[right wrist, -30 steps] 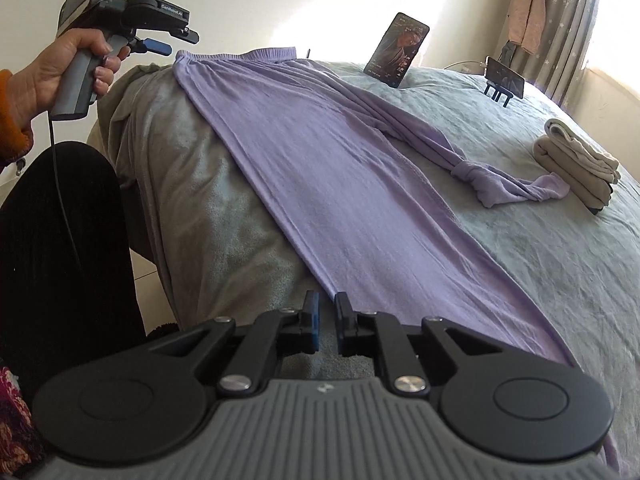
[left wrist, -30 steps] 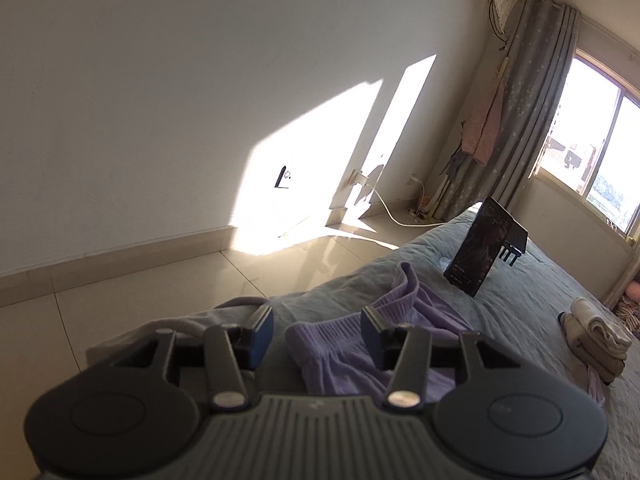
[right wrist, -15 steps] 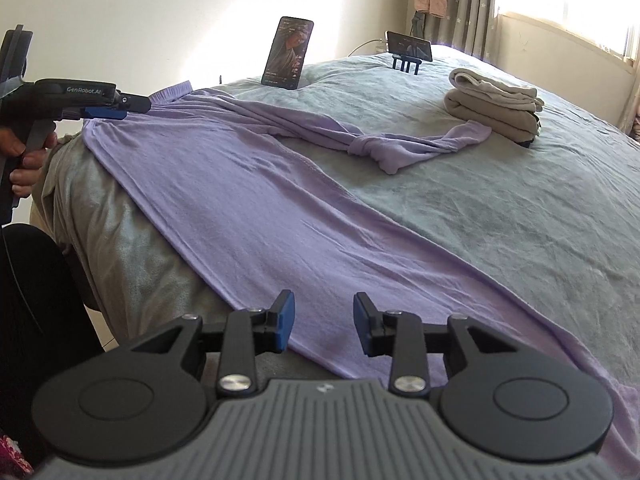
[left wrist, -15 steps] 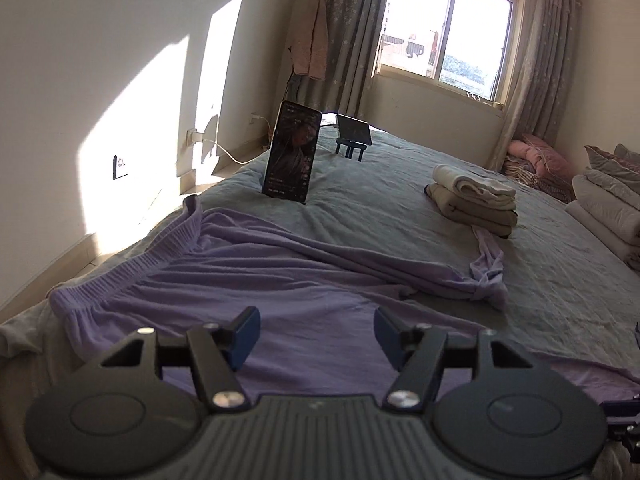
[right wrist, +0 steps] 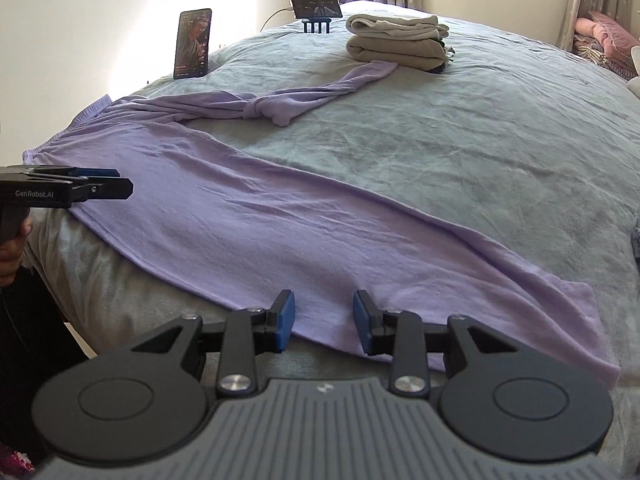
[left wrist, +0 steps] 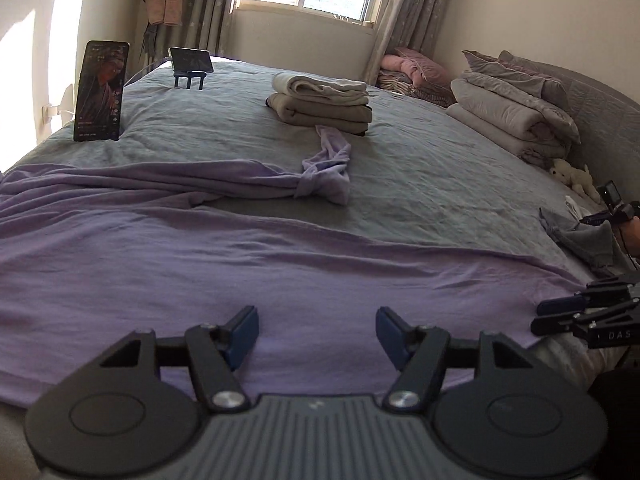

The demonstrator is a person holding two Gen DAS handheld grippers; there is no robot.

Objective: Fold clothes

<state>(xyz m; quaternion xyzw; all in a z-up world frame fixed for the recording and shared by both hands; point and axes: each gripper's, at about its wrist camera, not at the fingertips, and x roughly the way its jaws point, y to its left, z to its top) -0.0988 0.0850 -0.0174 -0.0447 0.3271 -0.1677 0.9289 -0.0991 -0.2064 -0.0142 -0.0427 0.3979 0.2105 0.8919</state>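
A pair of lilac trousers (left wrist: 168, 264) in soft, faintly creased knit is spread along the near edge of the bed (left wrist: 420, 184); one leg lies flat, the other is twisted into a knot beside a stack of folded beige clothes (left wrist: 320, 104). The left gripper (left wrist: 316, 334) is seen above the flat leg, its jaws opening wide, nothing between them. The right gripper (right wrist: 324, 322) is held partly apart over the hem, gripping nothing. The bed is covered by a grey, crumpled sheet.

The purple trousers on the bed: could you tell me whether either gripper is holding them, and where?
Nothing is held. The left gripper, jaws opening, and the right gripper stand open over the purple trousers.
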